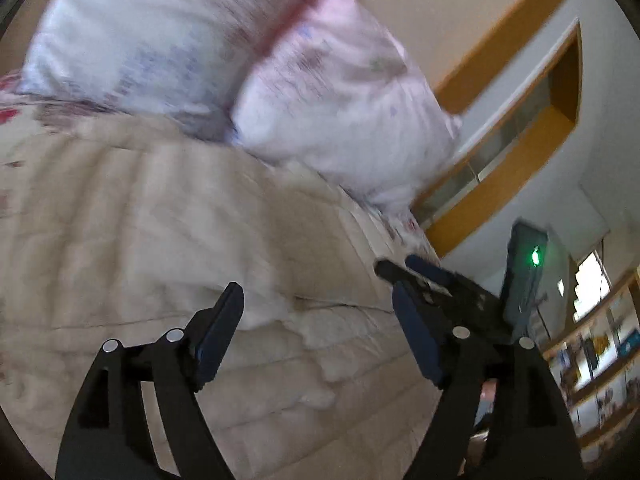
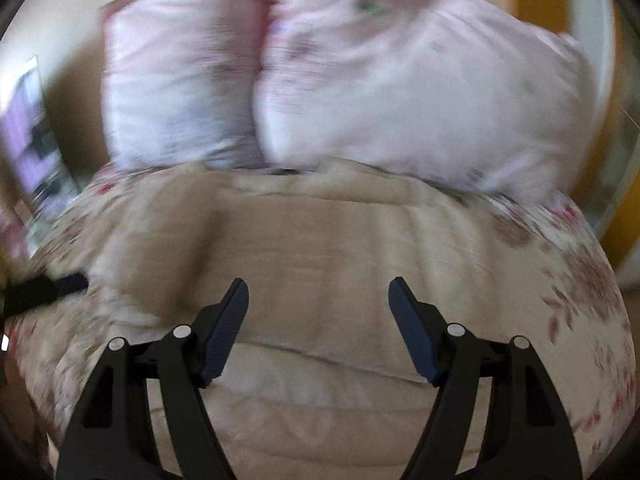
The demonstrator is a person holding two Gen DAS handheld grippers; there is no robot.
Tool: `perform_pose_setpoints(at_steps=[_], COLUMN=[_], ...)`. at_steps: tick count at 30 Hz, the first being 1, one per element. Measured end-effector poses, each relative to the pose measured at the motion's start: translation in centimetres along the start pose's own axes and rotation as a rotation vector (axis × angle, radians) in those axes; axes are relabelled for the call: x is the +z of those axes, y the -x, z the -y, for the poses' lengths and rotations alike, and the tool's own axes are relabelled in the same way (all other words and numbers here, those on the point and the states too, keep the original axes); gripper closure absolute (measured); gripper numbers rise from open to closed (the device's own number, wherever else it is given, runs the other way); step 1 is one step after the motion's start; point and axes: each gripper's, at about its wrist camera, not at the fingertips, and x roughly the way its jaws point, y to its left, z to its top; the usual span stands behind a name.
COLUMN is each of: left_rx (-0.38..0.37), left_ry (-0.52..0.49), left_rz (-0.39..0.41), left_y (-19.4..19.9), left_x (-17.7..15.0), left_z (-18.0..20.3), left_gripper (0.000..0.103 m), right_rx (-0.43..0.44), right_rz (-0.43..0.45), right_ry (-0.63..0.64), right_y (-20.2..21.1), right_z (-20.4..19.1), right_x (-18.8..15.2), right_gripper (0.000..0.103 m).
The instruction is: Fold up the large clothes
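Note:
A large beige quilted garment lies spread on the bed, also in the right wrist view. My left gripper is open and empty, hovering above the garment's right part. My right gripper is open and empty above the garment's middle. The right gripper's fingers show in the left wrist view at the garment's right edge. Part of the left gripper shows as a dark shape at the left edge of the right wrist view. Both views are blurred.
Two pale pink pillows lean at the head of the bed, also in the left wrist view. A floral bedsheet lies under the garment. A wooden wall niche and shelves are to the right.

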Motion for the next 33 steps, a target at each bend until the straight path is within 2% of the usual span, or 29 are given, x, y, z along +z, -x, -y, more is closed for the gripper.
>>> perform_pose_setpoints(at_steps=[4, 8, 14, 19, 21, 22, 23, 24, 26, 30, 33], left_rx=[0.204, 0.312, 0.394, 0.431, 0.435, 0.438, 0.443, 0.446, 0.449, 0.455, 0.451], left_ry=[0.043, 0.049, 0.009, -0.016, -0.015, -0.016, -0.018, -0.02, -0.028, -0.043, -0.048], left_rz=[0.049, 0.046, 0.032, 0.033, 0.03, 0.028, 0.026, 0.024, 0.024, 0.023, 0.018], left_y=[3.7, 5.7, 6.8, 6.9, 6.8, 6.6, 6.5, 6.4, 6.3, 6.1, 5.9], left_x=[-0.6, -2.3, -4.4, -5.4, -5.6, -5.6, -5.6, -5.6, -5.8, -6.0, -6.1], left_z=[-3.7, -5.9, -7.5, -7.5, -7.6, -7.5, -7.5, -7.4, -7.2, -7.1, -7.1], left_gripper=[0.025, 0.025, 0.023, 0.02, 0.019, 0.019, 0.018, 0.017, 0.017, 0.016, 0.016], right_rx=[0.079, 0.057, 0.024, -0.016, -0.067, -0.088, -0.095, -0.084, -0.052, -0.031, -0.02], right_rz=[0.041, 0.059, 0.032, 0.001, 0.011, 0.01, 0.006, -0.001, 0.018, 0.091, 0.119], right_ry=[0.201, 0.389, 0.522, 0.536, 0.549, 0.546, 0.522, 0.488, 0.368, 0.158, -0.037], right_y=[0.6, -0.2, -2.4, -3.9, -4.3, -4.5, -4.8, -5.0, -4.4, -1.8, 0.0], right_z=[-5.9, -11.5, -16.1, -17.0, -17.3, -17.3, -17.0, -16.6, -14.7, -10.4, -5.6], right_x=[-0.1, -0.7, -1.9, -2.6, -2.8, -2.8, -2.6, -2.4, -1.3, 0.5, 1.2], right_gripper=[0.033, 0.039, 0.05, 0.052, 0.057, 0.069, 0.087, 0.093, 0.097, 0.099, 0.099])
